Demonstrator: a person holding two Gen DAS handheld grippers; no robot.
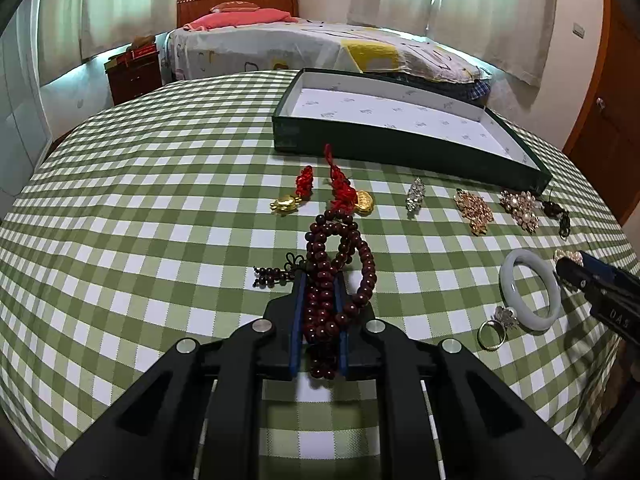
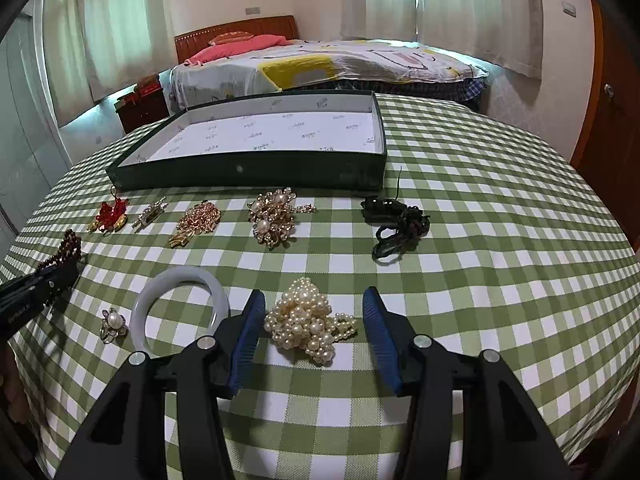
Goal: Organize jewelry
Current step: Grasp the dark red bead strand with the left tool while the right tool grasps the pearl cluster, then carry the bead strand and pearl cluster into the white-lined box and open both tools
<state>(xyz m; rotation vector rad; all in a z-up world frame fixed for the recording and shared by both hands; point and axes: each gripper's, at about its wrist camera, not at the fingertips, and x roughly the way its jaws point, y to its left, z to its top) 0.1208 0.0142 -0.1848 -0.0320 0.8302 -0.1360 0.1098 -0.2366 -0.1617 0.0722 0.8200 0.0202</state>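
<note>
Checked cloth (image 1: pixel 140 220) carries the empty tray (image 1: pixel 400 148) at twelve o'clock. Left gripper (image 1: pixel 319 280) clamps the beads (image 1: pixel 320 276) (loops dangling), so it should lift high; right gripper (image 2: pixel 314 296), fingers apart, straddles the pearls (image 2: pixel 308 320).

White letters "DAS" stand on the right gripper (image 1: pixel 570 270); the tray's (image 2: pixel 248 172) lining print is unreadable
</note>
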